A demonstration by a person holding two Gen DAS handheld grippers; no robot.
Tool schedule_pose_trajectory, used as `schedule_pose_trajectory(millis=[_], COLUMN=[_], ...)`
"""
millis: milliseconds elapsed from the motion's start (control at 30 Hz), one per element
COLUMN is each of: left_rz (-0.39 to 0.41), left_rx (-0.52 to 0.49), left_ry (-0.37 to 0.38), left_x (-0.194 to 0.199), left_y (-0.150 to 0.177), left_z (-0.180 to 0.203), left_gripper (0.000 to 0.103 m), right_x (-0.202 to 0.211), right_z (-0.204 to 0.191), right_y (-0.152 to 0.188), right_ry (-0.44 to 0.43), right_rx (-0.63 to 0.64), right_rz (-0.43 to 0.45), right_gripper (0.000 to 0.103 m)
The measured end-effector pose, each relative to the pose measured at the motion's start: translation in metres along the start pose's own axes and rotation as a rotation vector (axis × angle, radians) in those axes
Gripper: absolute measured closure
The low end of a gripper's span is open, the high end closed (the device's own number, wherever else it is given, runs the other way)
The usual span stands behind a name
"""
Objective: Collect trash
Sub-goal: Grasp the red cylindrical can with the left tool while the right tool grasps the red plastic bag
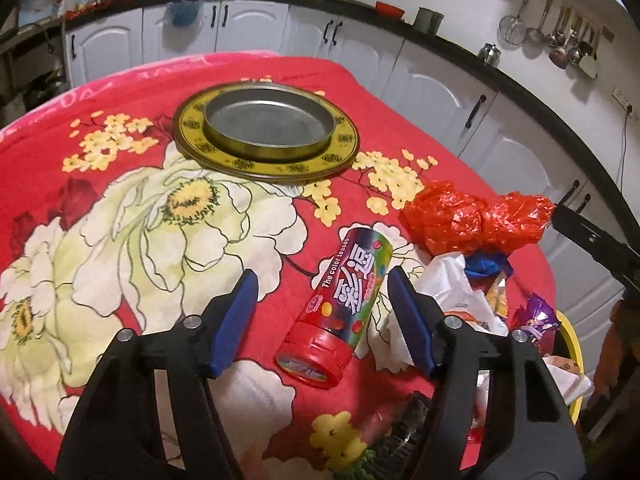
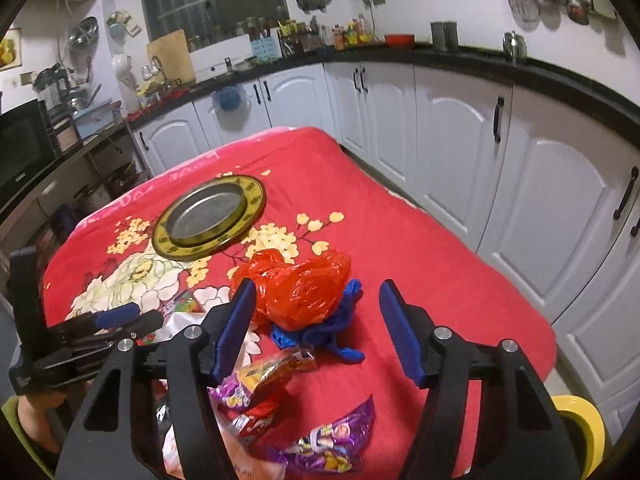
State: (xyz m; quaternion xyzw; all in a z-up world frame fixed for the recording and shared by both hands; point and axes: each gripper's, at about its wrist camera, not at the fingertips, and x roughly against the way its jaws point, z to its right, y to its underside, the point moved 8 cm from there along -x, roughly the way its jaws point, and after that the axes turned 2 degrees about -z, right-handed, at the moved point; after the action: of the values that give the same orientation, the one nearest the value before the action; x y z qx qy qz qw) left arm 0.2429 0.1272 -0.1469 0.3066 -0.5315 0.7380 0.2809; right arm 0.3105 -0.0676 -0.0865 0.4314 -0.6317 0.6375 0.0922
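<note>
A candy tube with a red cap (image 1: pixel 344 304) lies on the red floral cloth (image 1: pixel 160 208), between the open blue fingers of my left gripper (image 1: pixel 322 300), not gripped. A crumpled red plastic bag (image 1: pixel 472 220) lies to its right, with white paper (image 1: pixel 452 292) and a blue scrap (image 1: pixel 484 264) beside it. In the right wrist view my right gripper (image 2: pixel 318 312) is open and empty just before the red bag (image 2: pixel 304 288) and a blue rag (image 2: pixel 320 332). Purple and yellow snack wrappers (image 2: pixel 320 444) lie under it. The left gripper (image 2: pixel 116 316) shows at the left.
A round metal tin on a yellow-rimmed tray (image 1: pixel 268 128) stands at the table's far side, also in the right wrist view (image 2: pixel 208 216). A yellow bin rim (image 2: pixel 580 420) is at the table's near right. White kitchen cabinets (image 2: pixel 460 140) surround the table.
</note>
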Motion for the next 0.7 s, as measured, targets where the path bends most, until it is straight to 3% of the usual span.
schedule_pose_trajectory(millis=[133,300,367,533,700], left_rz=[-0.033,-0.048,-0.055,-0.062,-0.071], left_rx=[-0.005,-0.015,-0.023,-0.042,-0.061], left_ry=[0.009,0.026,0.03,0.039,0.049], left_x=[-0.009,-0.014,-0.016,-0.019,-0.019], left_y=[0.006,0.008,0.01,0.012,0.016], left_z=[0.0,0.001,0.002,0.005,0.01], left_gripper=[0.05,0.05,0.05,0.052,0.067], right_x=[-0.016,-0.025,-0.022,-0.003,0.021], right_z=[0.001,-0.001,-0.007,-0.022,-0.038], right_y=[0.001,0.004,0.005,0.003,-0.001], right_ry=[-0.007,-0.024,-0.032,-0.062,-0.078], right_rx=[-0.018,-0.022,-0.007,0.034,0.074], right_rz=[-0.034,-0.052,-0.038,0.028,0.099], right_gripper=[0.052,0.084,0.091,0.094,0.094])
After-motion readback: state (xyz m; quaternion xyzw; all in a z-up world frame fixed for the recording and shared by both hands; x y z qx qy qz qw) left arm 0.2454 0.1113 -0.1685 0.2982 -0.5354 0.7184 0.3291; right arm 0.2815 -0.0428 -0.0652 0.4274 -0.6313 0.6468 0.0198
